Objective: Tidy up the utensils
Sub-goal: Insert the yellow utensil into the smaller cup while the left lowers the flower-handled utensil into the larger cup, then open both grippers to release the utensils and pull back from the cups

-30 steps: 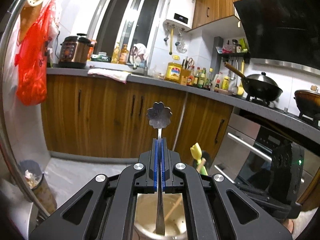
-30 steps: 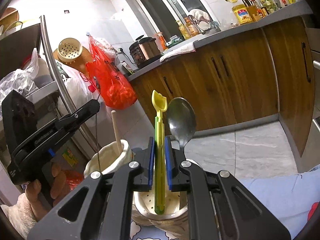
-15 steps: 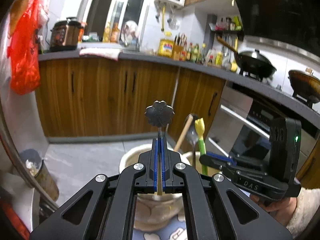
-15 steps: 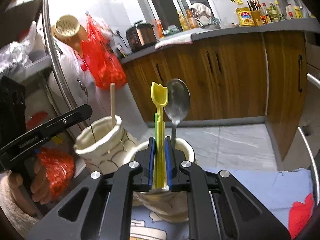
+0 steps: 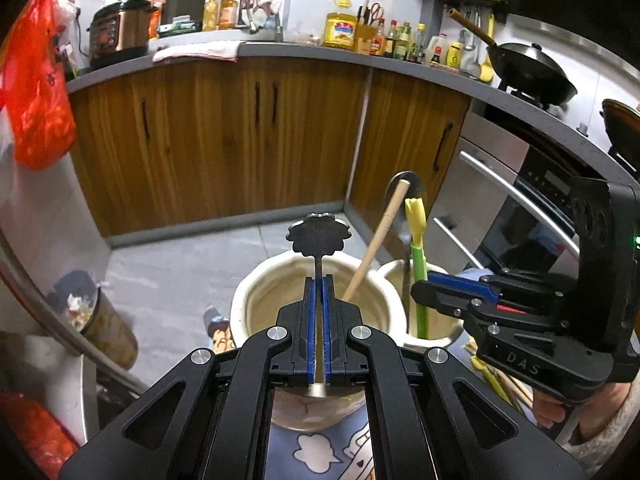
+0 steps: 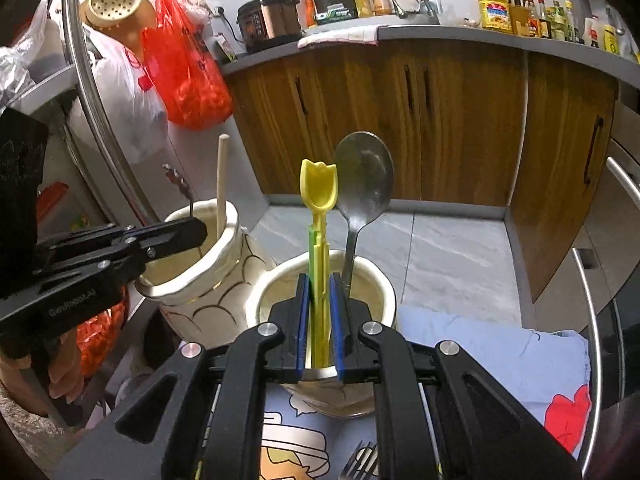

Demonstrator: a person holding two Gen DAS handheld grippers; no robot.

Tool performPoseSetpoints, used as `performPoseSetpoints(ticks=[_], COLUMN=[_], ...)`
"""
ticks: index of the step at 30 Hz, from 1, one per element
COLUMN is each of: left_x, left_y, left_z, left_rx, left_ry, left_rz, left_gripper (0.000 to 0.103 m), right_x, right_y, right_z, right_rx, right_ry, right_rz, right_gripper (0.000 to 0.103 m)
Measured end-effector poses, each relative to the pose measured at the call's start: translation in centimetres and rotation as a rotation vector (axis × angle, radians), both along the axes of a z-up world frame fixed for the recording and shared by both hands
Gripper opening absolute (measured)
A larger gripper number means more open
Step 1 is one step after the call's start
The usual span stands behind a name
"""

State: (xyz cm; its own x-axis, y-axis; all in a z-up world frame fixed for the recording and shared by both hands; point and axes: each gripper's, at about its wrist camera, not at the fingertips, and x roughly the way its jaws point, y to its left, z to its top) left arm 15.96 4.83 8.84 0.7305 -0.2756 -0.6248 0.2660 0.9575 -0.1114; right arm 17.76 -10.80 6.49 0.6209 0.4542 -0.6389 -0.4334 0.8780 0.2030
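Note:
My left gripper [image 5: 318, 286] is shut on a metal utensil with a flower-shaped end [image 5: 319, 235], held upright above a cream ceramic holder [image 5: 248, 300] that has a wooden stick [image 5: 376, 240] in it. My right gripper [image 6: 319, 282] has its jaws slightly apart around a yellow-green plastic utensil [image 6: 318, 196] that stands in a second cream holder [image 6: 384, 296] beside a metal spoon [image 6: 362, 176]. The left gripper shows in the right wrist view [image 6: 176, 236] over the first holder [image 6: 208, 280].
Both holders stand on a blue cartoon-print cloth [image 6: 500, 352]. A fork [image 6: 366, 464] lies on it near the bottom. Wooden cabinets [image 5: 240, 136], an oven [image 5: 520, 208] and a bin [image 5: 96, 316] surround the floor. A red bag [image 6: 188, 72] hangs at left.
The left gripper has come down with the flower-end utensil over its holder. The right gripper's jaws have loosened around the yellow-green utensil, now standing in the second holder.

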Motion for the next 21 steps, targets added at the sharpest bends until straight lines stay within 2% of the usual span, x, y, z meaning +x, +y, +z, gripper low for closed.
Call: performPoseSetpoints(ticks=[11,21], left_x=[1.2,1.3], left_y=[-0.4,-0.5], left_z=[-0.1,-0.3], left_rx=[0.031,0.036], left_ry=[0.042,0.037], left_rz=[0.011,0.019], left_gripper=[0.004,0.004], right_x=[0.9,1.5], right_y=[0.6,0.8], right_z=[-0.7,-0.6], right_rx=[-0.028,-0.032], right_ry=[0.029,0.033], right_rz=[-0.001,-0.011], right_gripper=[0.010,0.010])
